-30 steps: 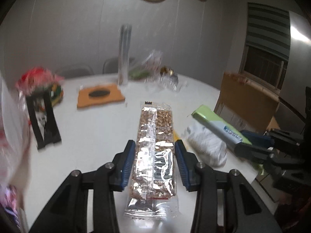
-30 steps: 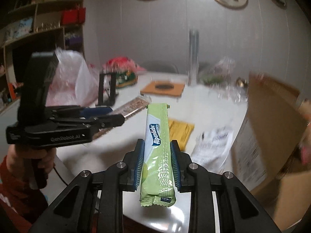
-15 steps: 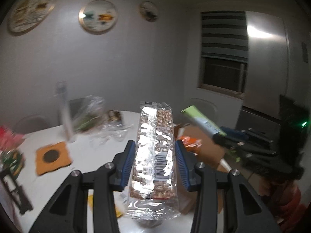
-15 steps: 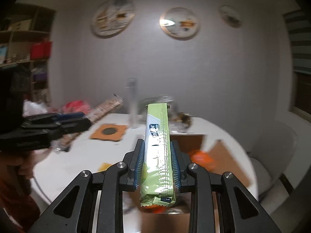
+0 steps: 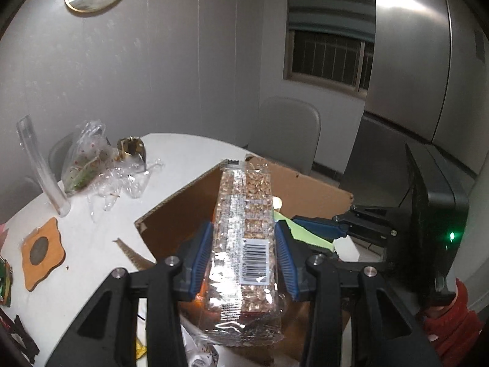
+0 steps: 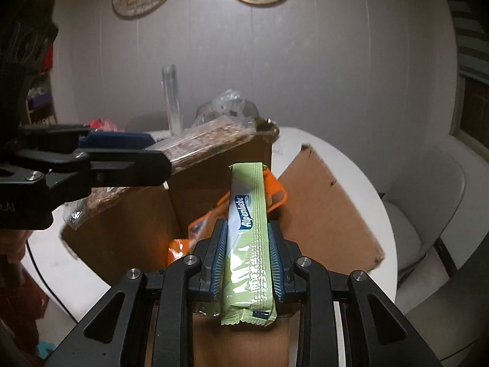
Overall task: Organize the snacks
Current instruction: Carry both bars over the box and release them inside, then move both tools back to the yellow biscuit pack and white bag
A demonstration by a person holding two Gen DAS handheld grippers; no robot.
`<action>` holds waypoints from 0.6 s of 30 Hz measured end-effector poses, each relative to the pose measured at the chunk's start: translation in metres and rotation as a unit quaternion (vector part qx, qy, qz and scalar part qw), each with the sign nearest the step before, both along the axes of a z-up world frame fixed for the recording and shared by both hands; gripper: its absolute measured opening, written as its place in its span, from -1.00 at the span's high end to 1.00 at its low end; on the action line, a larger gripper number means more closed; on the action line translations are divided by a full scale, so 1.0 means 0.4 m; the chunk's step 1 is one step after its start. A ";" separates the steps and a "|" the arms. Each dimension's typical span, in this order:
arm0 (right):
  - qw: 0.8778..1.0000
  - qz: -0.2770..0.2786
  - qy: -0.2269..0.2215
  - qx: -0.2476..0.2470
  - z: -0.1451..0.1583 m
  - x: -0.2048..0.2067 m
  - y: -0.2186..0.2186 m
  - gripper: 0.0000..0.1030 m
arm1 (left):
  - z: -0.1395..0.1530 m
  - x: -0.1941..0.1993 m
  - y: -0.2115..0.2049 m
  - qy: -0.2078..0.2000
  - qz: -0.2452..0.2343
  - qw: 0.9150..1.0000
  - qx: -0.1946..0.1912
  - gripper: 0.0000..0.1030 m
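Both snacks were up in the air over the open cardboard box (image 6: 321, 208) at this point; the left gripper (image 5: 244, 250) had its jaws part-way closed on the nut brittle bar (image 5: 244, 232), pinching the long sides about mid-length, and the right gripper (image 6: 247, 260) had its jaws nearly shut on the green candy pack (image 6: 247, 235), gripped low, near its bottom seam.

Handling-wise, my guess: the brittle bar looked stiff and slab-like, a flat block of nuts in clear crinkly film with a barcode sticker; probably light but snappable, and the glossy wrap seemed slippery, so holding the flat-edged middle made sense; squeeze harder and it might crack. The candy pack was narrower, a long soft-looking foil sleeve with ribbed print; it stood out straight from the jaws, so the contents were likely firm enough; a low grip leaves a long overhang, so I'd expect it to wobble if swung fast.

The box was plain brown corrugated card, flaps splayed out, sitting on the white round surface (image 5: 101, 232); an orange wrapper (image 6: 195, 229) was already inside it.
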State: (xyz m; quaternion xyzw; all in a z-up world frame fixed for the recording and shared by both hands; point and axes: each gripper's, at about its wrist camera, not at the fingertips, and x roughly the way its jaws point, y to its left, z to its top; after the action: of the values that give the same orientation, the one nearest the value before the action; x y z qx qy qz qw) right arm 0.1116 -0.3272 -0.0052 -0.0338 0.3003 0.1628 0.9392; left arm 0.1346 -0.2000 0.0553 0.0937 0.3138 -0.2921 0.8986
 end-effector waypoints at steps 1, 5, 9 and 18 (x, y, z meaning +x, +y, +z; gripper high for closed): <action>1.000 0.002 0.002 -0.004 -0.002 0.005 0.004 0.57 | -0.004 0.007 -0.014 0.002 0.001 1.000 0.010 0.25; 1.000 0.009 0.005 -0.018 0.000 0.041 0.023 0.57 | -0.026 0.030 -0.036 0.008 0.009 0.999 0.037 0.25; 0.999 0.011 0.010 -0.033 0.001 0.058 0.038 0.55 | -0.044 0.045 -0.035 0.023 0.010 0.999 0.043 0.24; 0.999 0.001 0.011 -0.048 0.017 0.060 0.050 0.35 | -0.040 0.040 -0.001 0.018 0.010 0.999 0.027 -0.20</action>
State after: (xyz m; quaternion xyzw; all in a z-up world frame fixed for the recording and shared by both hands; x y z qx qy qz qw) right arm 0.1356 -0.3072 0.0017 -0.0769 0.3184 0.1495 0.9329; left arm 0.1507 -0.2006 0.0392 0.1094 0.3389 -0.2760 0.8928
